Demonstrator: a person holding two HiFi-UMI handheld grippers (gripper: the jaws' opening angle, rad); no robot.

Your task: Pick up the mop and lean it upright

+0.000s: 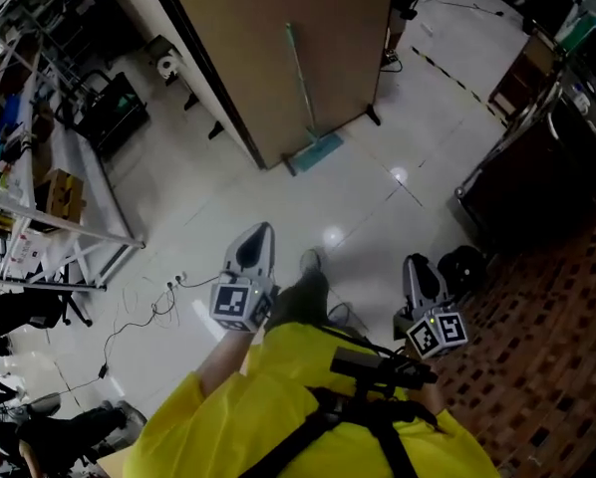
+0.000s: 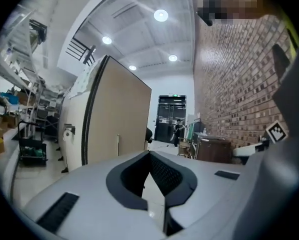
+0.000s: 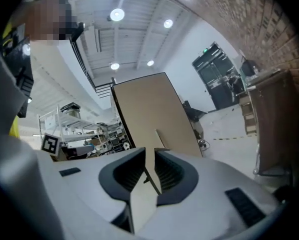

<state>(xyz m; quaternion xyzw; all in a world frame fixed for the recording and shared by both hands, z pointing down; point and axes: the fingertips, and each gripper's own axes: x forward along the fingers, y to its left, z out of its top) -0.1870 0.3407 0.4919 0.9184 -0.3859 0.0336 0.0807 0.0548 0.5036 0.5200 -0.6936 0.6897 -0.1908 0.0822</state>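
Note:
The mop (image 1: 305,93) stands upright with its thin handle leaning against the big brown panel (image 1: 278,38), and its teal head (image 1: 314,152) rests on the white floor. The left gripper view shows the handle (image 2: 118,145) far off, as does the right gripper view (image 3: 159,136). My left gripper (image 1: 257,233) hangs low by the person's leg, well short of the mop, its tips meeting with nothing between them (image 2: 149,156). My right gripper (image 1: 419,265) is held at the person's right side with a narrow gap between its jaws (image 3: 147,156), also holding nothing.
Metal shelving racks (image 1: 49,177) full of clutter fill the left. A dark cabinet (image 1: 537,177) stands at the right beside a brick-patterned surface (image 1: 567,366). Loose cables (image 1: 149,312) lie on the floor at the left. The person's shoe (image 1: 310,260) points toward the mop.

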